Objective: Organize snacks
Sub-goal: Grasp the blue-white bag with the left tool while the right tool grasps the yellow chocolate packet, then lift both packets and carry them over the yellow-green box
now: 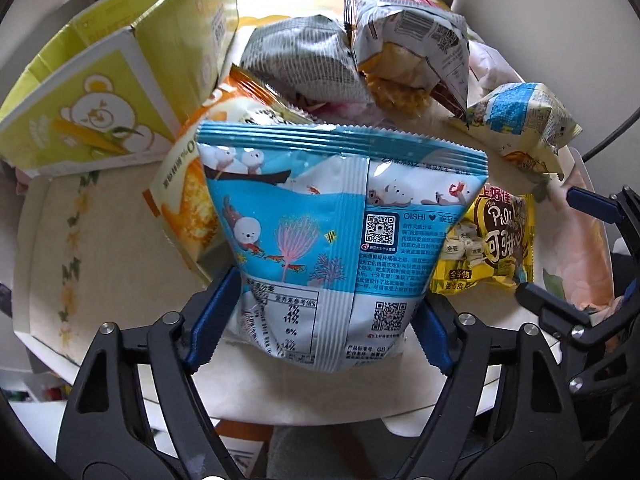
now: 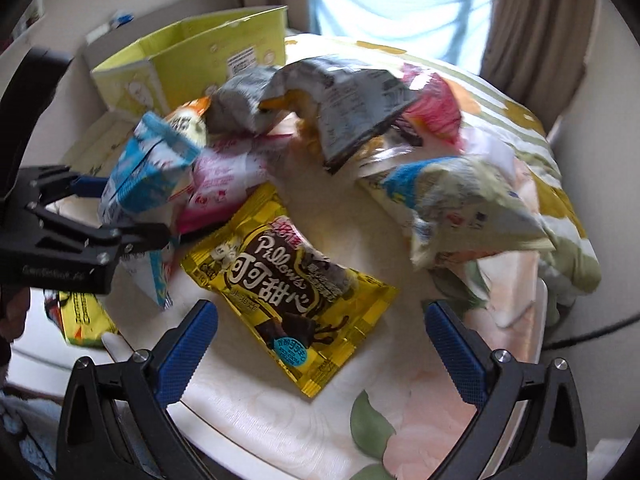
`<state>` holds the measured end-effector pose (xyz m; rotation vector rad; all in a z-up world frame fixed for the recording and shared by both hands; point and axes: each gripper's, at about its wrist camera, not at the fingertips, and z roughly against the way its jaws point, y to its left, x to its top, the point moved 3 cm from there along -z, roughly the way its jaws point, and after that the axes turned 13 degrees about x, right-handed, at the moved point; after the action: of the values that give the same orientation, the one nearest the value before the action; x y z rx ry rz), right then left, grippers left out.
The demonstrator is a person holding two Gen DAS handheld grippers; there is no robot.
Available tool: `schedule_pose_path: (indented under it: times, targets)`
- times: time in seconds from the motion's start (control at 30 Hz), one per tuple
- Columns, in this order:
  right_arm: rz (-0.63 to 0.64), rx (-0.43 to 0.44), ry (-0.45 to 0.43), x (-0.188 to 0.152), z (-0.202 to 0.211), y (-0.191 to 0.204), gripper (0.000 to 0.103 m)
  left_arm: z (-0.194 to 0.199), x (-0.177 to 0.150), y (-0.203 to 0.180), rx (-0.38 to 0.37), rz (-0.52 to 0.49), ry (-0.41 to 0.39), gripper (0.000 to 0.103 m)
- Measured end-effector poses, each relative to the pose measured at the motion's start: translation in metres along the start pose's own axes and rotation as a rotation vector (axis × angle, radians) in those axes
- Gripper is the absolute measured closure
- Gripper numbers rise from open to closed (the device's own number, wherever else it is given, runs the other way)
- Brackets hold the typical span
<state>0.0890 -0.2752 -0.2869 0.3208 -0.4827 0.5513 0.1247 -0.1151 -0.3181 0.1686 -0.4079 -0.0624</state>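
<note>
My left gripper (image 1: 320, 316) is shut on the lower end of a blue and white Oishi snack bag (image 1: 336, 232), held upright above the table; the bag also shows in the right wrist view (image 2: 140, 176), between the left gripper's fingers (image 2: 132, 236). My right gripper (image 2: 320, 344) is open and empty, hovering just before a yellow Pillows cocoa bag (image 2: 288, 284), which also shows in the left wrist view (image 1: 488, 244). The right gripper's fingers (image 1: 592, 208) show at the right edge of the left wrist view. Several more snack bags lie piled behind.
An open yellow-green cardboard box (image 1: 120, 80) stands at the back left, also in the right wrist view (image 2: 192, 60). A grey bag (image 2: 336, 96), a pink bag (image 2: 224, 176) and a pale blue-topped bag (image 2: 460, 200) lie on the floral tablecloth (image 2: 420, 420). The table edge is near.
</note>
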Motion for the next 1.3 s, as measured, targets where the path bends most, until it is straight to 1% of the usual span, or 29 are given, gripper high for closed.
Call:
schedule_pose_path:
  times: [0.1,0.2,0.43,0.53,0.73,0.83,0.87,0.93,1.0,1.1,1.2,1.3]
  targets:
    - [0.056,0.009,0.017,0.003,-0.005,0.004,0.000,-0.001,0.000,0.000,0.001,0.005,-0.001,0.029]
    - [0.088,0.031,0.036,0.006,-0.012,0.004,0.000,-0.003,0.000,0.000,-0.017,0.011,0.005,0.050]
    - [0.154,0.059,0.087,0.014,-0.029,0.006,0.000,0.000,0.000,-0.003,-0.012,0.016,-0.001,0.055]
    - [0.182,0.072,0.109,0.014,-0.035,0.009,0.000,0.005,0.001,-0.001,-0.012,0.019,-0.002,0.055]
    - [0.239,0.105,0.184,0.017,-0.053,0.014,0.000,0.014,0.002,-0.003,-0.001,0.006,-0.016,0.055]
    - [0.254,0.127,0.198,0.020,-0.058,0.015,0.002,0.018,0.001,-0.002,0.001,0.007,-0.021,0.056]
    - [0.258,0.136,0.206,0.021,-0.060,0.016,0.005,0.019,0.000,-0.002,0.003,0.008,-0.024,0.056]
    - [0.270,0.152,0.225,0.022,-0.062,0.017,0.025,0.022,0.000,-0.001,0.004,0.014,-0.027,0.056]
    - [0.279,0.157,0.227,0.023,-0.062,0.019,0.028,0.025,0.002,0.001,0.004,0.018,-0.029,0.056]
    - [0.302,0.159,0.225,0.022,-0.060,0.026,0.038,0.031,0.002,0.003,0.011,0.023,-0.033,0.056]
    - [0.293,0.176,0.205,0.019,-0.050,0.031,0.041,0.039,0.001,0.007,0.016,0.030,-0.041,0.056]
    - [0.261,0.182,0.178,0.022,-0.037,0.031,0.042,0.049,0.001,0.011,0.019,0.040,-0.055,0.056]
